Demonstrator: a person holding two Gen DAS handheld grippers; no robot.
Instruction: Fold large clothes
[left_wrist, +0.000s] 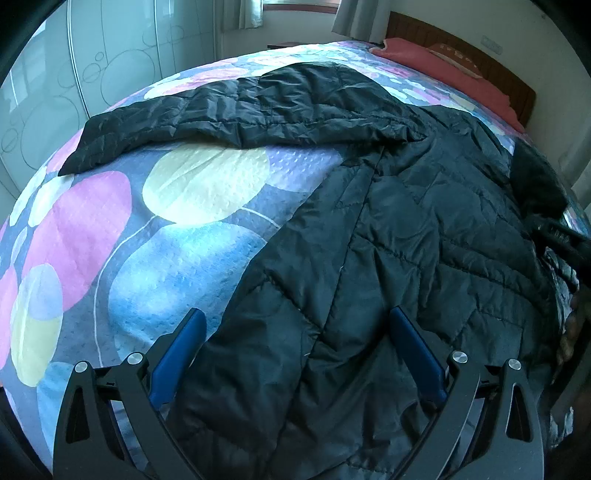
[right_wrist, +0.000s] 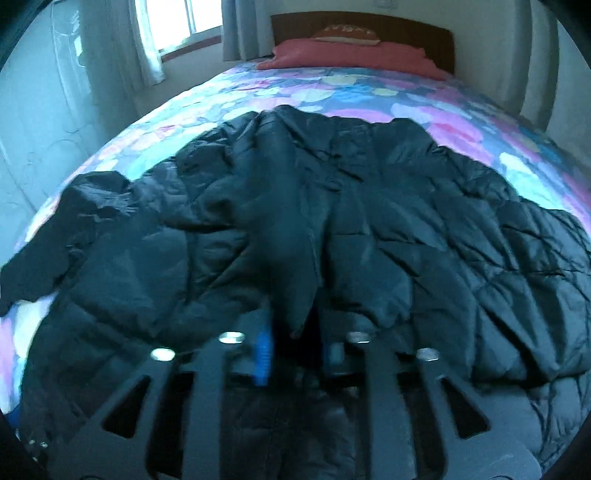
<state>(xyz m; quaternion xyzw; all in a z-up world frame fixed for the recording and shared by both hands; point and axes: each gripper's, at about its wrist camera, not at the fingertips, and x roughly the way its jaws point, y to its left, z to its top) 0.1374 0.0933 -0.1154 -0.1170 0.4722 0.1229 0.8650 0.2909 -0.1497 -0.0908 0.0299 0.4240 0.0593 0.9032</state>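
Note:
A large black quilted jacket (left_wrist: 406, 236) lies spread on the bed, one sleeve (left_wrist: 236, 110) stretched out to the far left. My left gripper (left_wrist: 295, 325) is open and empty, its blue pads astride the jacket's near edge, just above it. In the right wrist view the jacket (right_wrist: 424, 229) fills the middle. My right gripper (right_wrist: 295, 332) is shut on a fold of the jacket, which bunches up and drapes over the fingers; the frame is blurred. The right gripper also shows in the left wrist view at the far right edge (left_wrist: 569, 236).
The bed has a cover (left_wrist: 110, 258) with coloured circles. A red pillow (right_wrist: 347, 55) lies by the wooden headboard (right_wrist: 406, 33). Glossy wardrobe doors (left_wrist: 74, 74) stand left of the bed. A curtained window (right_wrist: 177, 26) is at the far left.

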